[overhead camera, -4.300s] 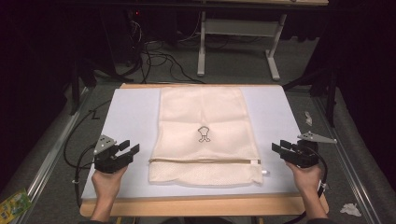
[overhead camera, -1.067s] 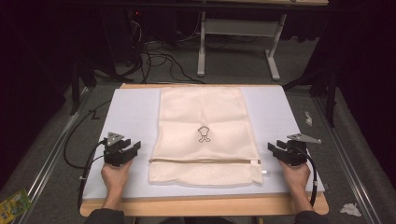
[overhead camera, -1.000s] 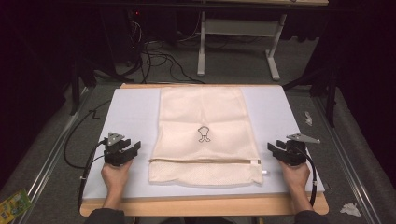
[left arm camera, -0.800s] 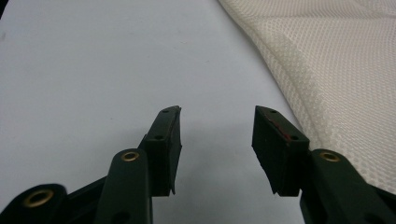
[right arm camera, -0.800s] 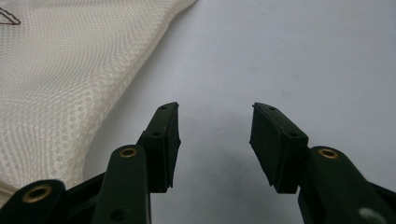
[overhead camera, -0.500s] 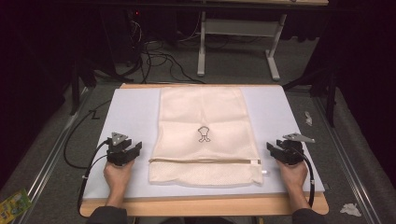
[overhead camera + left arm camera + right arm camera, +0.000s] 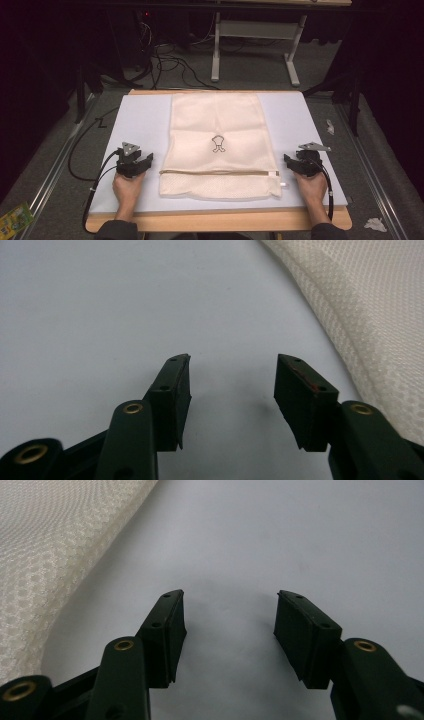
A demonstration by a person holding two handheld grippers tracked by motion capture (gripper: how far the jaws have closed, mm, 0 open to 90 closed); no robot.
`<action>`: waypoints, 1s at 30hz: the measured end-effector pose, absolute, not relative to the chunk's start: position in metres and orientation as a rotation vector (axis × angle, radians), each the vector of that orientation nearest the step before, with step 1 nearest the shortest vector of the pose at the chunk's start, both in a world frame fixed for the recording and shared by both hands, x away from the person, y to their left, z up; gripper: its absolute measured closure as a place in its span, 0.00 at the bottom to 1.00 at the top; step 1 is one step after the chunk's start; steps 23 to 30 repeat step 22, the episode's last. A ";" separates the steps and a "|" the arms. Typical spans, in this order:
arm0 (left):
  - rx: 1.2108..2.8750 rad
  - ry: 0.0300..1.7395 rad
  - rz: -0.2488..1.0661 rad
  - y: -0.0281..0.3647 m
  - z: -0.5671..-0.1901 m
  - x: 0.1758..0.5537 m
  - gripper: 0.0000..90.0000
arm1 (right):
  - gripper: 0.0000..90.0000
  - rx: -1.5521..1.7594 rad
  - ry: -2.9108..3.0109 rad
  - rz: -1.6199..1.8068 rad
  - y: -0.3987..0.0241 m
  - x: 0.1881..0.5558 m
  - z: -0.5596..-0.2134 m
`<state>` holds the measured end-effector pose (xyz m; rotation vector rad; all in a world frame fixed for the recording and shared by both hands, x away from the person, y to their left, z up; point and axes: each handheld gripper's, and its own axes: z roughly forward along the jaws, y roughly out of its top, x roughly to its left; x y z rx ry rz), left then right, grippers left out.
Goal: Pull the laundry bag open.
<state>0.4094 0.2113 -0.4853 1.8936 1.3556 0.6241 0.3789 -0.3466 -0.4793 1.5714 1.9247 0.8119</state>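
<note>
Presently the cream mesh bag (image 7: 216,145) lies flat at the middle of the pale tabletop (image 7: 140,120), with the left gripper (image 7: 141,162) just beside its left edge and the right gripper (image 7: 291,162) just beside its right edge, both level with the bag's zip line (image 7: 217,173). Both sets of jaws have just been opening and stand wide with only bare tabletop between them, the bag lying outside each pair. From the high view the black emblem (image 7: 217,143) on the bag is evident, whereas the left gripper view resolves the bag's weave and hem close beside that gripper's jaws.
</note>
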 end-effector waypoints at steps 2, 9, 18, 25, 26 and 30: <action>1.905 1.361 0.604 0.211 -0.486 0.411 0.48 | 0.51 1.575 1.925 0.822 -0.348 0.379 -0.480; 1.939 1.354 0.592 0.209 -0.488 0.413 0.39 | 0.48 1.563 1.915 0.802 -0.346 0.379 -0.480; 1.938 1.353 0.590 0.209 -0.488 0.413 0.39 | 0.45 1.578 1.900 0.801 -0.346 0.378 -0.481; 1.936 1.352 0.589 0.209 -0.488 0.413 0.38 | 0.45 1.578 1.900 0.801 -0.347 0.379 -0.481; 1.936 1.352 0.589 0.209 -0.488 0.413 0.38 | 0.45 1.578 1.900 0.801 -0.347 0.379 -0.481; 1.936 1.352 0.589 0.209 -0.488 0.413 0.38 | 0.45 1.578 1.900 0.801 -0.347 0.379 -0.481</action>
